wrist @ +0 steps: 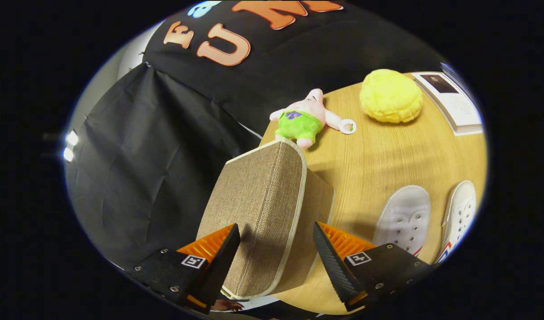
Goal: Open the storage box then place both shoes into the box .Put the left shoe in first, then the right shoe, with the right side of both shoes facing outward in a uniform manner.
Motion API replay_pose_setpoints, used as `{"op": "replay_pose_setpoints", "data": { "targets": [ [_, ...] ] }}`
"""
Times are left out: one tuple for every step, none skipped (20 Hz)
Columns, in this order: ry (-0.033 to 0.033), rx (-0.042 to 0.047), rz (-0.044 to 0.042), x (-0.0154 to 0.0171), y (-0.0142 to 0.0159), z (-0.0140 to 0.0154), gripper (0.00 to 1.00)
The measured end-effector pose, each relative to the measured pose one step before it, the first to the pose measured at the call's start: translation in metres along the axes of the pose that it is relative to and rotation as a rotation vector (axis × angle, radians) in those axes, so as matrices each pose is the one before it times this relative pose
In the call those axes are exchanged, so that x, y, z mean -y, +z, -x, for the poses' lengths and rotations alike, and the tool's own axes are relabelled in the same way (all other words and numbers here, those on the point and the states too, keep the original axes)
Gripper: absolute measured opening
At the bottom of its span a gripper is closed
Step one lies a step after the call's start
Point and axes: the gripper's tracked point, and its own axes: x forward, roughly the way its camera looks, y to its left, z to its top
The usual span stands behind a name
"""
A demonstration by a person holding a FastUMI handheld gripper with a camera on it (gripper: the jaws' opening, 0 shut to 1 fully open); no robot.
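The storage box [258, 209] is a brown woven-fabric box with pale trim, standing at the left edge of the wooden table [378, 155] with its lid down. My gripper [276, 229] is open and straddles the near end of the lid. One finger lies over the lid's top and the other by the trimmed edge and side wall. I cannot tell whether either touches. Two white lace-up shoes lie to the right of the box. The nearer shoe [403, 220] is just beyond the right finger, and the other shoe [461, 209] is further right, showing red and blue trim.
A pink plush toy in green shorts [300, 120] lies just behind the box, with a small round tag [347, 126] beside it. A yellow bumpy cushion [391, 95] and a white book [454, 104] sit at the back right. The table's edge falls away left of the box.
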Motion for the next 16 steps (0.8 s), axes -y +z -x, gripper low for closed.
{"op": "replay_pose_setpoints", "data": {
  "targets": [
    [0.01894,-0.00938,-0.0265,-0.00155,-0.00532,-0.00396,0.98],
    [0.02409,-0.01581,-0.02239,-0.00068,-0.00306,-0.00443,0.98],
    [0.02265,-0.01422,-0.03211,-0.00165,-0.00271,-0.00179,0.98],
    [0.02395,-0.0082,-0.04134,-0.00146,-0.00074,-0.00278,0.98],
    [0.00943,0.0095,-0.03123,0.00184,0.00135,-0.00226,0.98],
    [0.01953,0.00147,-0.0219,0.00053,-0.00035,-0.00227,0.98],
    [0.016,-0.00705,-0.02583,-0.00031,-0.00346,-0.00046,0.98],
    [0.01745,-0.0064,-0.02548,-0.00041,-0.00035,-0.00156,0.98],
    [0.01445,-0.01216,-0.02509,0.00073,-0.00203,0.00029,0.98],
    [0.01641,-0.00301,-0.02229,-0.00056,-0.00005,0.00043,0.98],
    [0.01049,-0.00362,-0.01539,0.00063,-0.00028,-0.00141,0.99],
    [0.007,-0.00812,-0.01513,0.00007,0.00019,-0.00086,0.98],
    [0.00279,-0.00349,-0.01178,-0.00129,0.00073,0.00071,0.98],
    [0.01131,0.0016,-0.00996,-0.00331,0.00157,0.0019,0.97],
    [0.02561,0.00866,-0.0079,-0.00591,0.00305,0.00382,0.96],
    [0.02743,0.013,-0.00382,-0.00773,0.00452,0.00384,0.92]
  ]
}}
